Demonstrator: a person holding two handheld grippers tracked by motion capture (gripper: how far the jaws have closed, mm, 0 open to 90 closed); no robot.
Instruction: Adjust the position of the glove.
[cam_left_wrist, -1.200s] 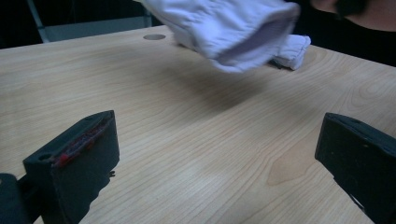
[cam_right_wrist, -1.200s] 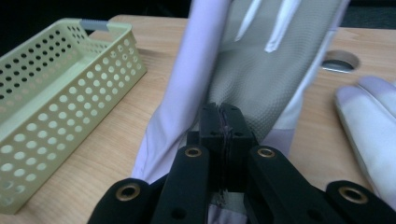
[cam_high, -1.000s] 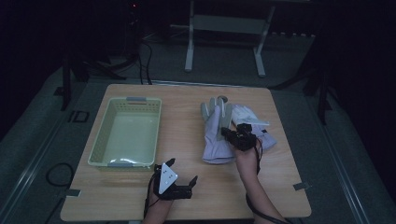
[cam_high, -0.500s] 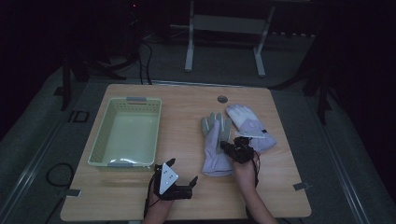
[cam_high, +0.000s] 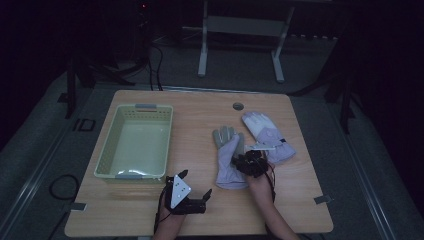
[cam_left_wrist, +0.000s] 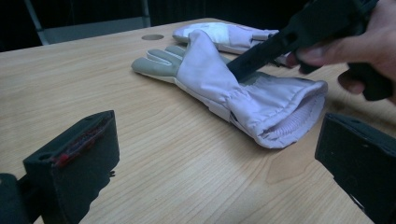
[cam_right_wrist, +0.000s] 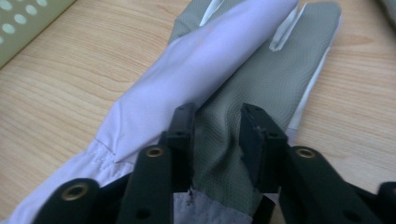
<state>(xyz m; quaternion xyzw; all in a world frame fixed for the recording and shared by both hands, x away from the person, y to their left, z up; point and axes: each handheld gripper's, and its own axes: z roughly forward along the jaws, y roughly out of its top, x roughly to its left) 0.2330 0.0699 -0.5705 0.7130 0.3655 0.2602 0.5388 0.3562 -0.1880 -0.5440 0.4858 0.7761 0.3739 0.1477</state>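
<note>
The right gripper (cam_high: 248, 163) pinches a fold of the near glove (cam_high: 228, 157) lying mid-table beside the 2nd glove (cam_high: 265, 134), so a firm, deep bite looks wise while the left gripper (cam_high: 196, 189) waits wide open.

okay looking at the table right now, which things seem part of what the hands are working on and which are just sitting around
Likely in use:
- near glove, with the right tongs closing around its grey palm fabric
- far glove
- green basket, possibly where they go

Just there:
- left tongs, open, resting on the table
- metal stand behind
</note>
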